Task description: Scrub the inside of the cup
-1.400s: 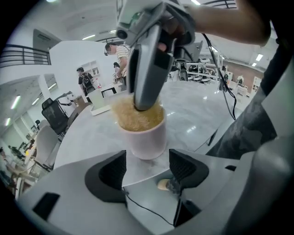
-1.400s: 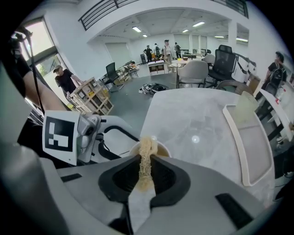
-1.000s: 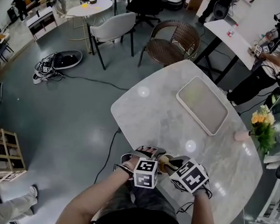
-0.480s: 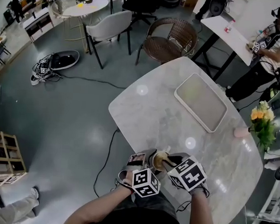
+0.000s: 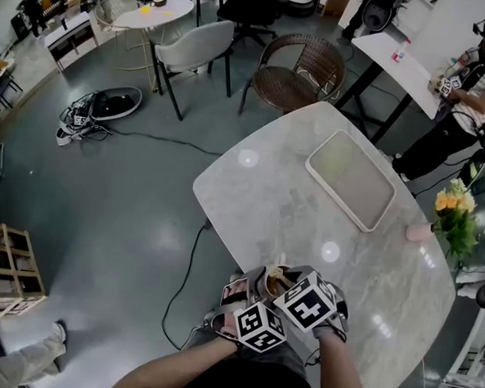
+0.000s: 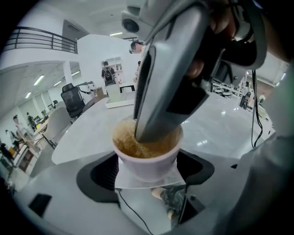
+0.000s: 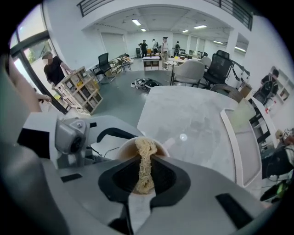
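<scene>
Fingers (image 6: 98, 172) of left gripper (image 6: 148, 167) clamp cup (image 6: 147, 153). Right gripper (image 7: 143, 183) pinches fibrous scrubber (image 7: 146, 160), plunged into cup, frame's lower centre. Scrubbing judged under way, unfinished.

The bench (image 5: 306, 226) is pale, grey-veined stone, polished glossy enough to throw back the ceiling lights as bright spots. The cup (image 6: 147, 160) has a smooth, pale outer wall with a soft sheen. Its inside is coated brown and looks grainy and rough. The scrubber (image 7: 144, 172) is tan, stringy and fibrous, coarse and dull. The left gripper (image 6: 147, 176) has fingers (image 6: 59, 188) of smooth matt grey plastic with matt black inner pads, and the right gripper (image 7: 144, 179) has fingers (image 7: 206, 188) of the same make. The tray (image 5: 350, 181) looks smooth, with a satin white rim. The floor (image 5: 103, 197) is glossy grey. One chair (image 5: 303, 66) is brown woven wicker, and the shelf (image 5: 0, 268) is bare pale wood.
</scene>
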